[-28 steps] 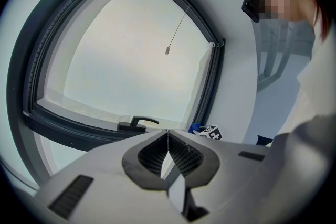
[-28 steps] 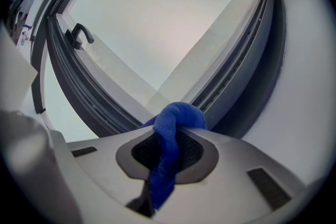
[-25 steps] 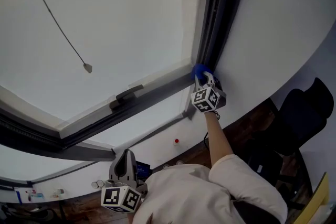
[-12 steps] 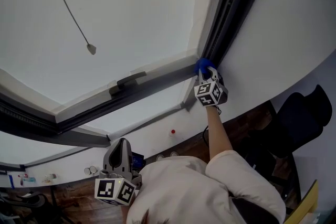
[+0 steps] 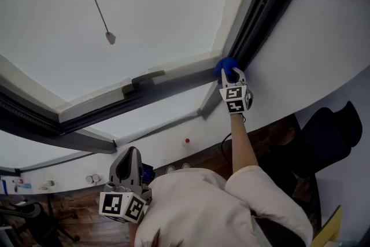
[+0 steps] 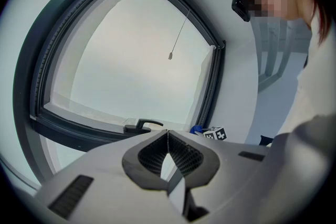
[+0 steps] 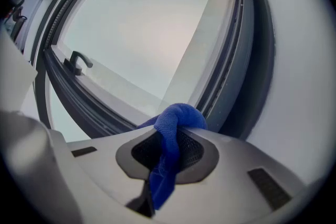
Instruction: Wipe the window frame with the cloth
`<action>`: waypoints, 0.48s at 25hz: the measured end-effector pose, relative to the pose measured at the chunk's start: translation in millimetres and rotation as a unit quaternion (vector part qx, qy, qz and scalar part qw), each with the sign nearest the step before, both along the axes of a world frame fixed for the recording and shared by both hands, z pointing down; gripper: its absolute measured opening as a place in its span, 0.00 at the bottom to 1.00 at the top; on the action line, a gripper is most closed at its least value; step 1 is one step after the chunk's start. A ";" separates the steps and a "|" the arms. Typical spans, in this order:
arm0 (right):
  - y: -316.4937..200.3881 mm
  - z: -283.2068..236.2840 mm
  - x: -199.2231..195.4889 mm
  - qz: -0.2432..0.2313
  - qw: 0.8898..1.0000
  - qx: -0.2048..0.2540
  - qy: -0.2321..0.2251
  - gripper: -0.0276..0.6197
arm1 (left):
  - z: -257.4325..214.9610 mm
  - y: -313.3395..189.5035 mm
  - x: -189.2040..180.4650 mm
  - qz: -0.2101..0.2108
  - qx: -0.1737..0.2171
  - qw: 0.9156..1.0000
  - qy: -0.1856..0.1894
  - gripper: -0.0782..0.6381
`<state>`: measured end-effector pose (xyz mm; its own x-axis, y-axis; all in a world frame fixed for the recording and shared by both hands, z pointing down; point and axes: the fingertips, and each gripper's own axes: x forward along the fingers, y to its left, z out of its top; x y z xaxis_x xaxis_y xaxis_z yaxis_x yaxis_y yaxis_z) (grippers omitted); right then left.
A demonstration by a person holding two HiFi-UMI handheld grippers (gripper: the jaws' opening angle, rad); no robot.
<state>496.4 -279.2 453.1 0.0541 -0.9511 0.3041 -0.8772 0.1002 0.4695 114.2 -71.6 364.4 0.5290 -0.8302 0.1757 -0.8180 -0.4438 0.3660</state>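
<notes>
The blue cloth (image 5: 225, 66) (image 7: 173, 123) is bunched in my right gripper (image 5: 230, 74) (image 7: 169, 128), which is shut on it. The cloth presses against the lower right corner of the dark window frame (image 5: 254, 14) (image 7: 239, 55), where the bottom rail meets the right upright. My left gripper (image 5: 128, 166) (image 6: 167, 134) hangs low by the person's body with its jaws shut and nothing between them. In the left gripper view the cloth (image 6: 197, 129) and the right gripper's marker cube (image 6: 215, 134) show small at the frame's corner.
A window handle (image 5: 143, 79) (image 7: 79, 63) sits on the bottom rail left of the cloth. A pull cord with a small weight (image 5: 110, 37) hangs before the glass. A black chair (image 5: 326, 136) stands at the lower right; small items lie on the sill ledge (image 5: 92, 179).
The right gripper with the cloth has crept slightly up and right into the frame's corner. The left gripper has dropped a little lower. The view has shifted.
</notes>
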 end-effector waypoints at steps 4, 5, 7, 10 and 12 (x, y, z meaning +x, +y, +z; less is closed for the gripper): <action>-12.3 -26.3 -15.3 -0.018 0.999 0.029 -0.005 0.13 | 1.2 3.8 -6.9 -0.009 -0.003 1.000 -0.002 0.12; -17.2 -28.8 -19.8 -0.024 0.999 0.029 -0.006 0.13 | 1.4 4.3 -8.2 -0.010 -0.004 1.000 -0.002 0.12; -28.1 -25.3 -25.8 -0.030 0.999 0.016 -0.005 0.13 | 1.8 4.8 -10.1 -0.013 -0.004 1.000 -0.002 0.12; -39.7 -6.0 -23.1 -0.013 1.000 -0.023 0.003 0.13 | 1.8 6.8 -13.3 -0.018 -0.004 1.000 -0.002 0.12; -43.6 9.2 -18.8 0.001 0.999 -0.042 0.004 0.13 | 2.7 8.1 -17.3 -0.024 -0.007 1.000 -0.003 0.12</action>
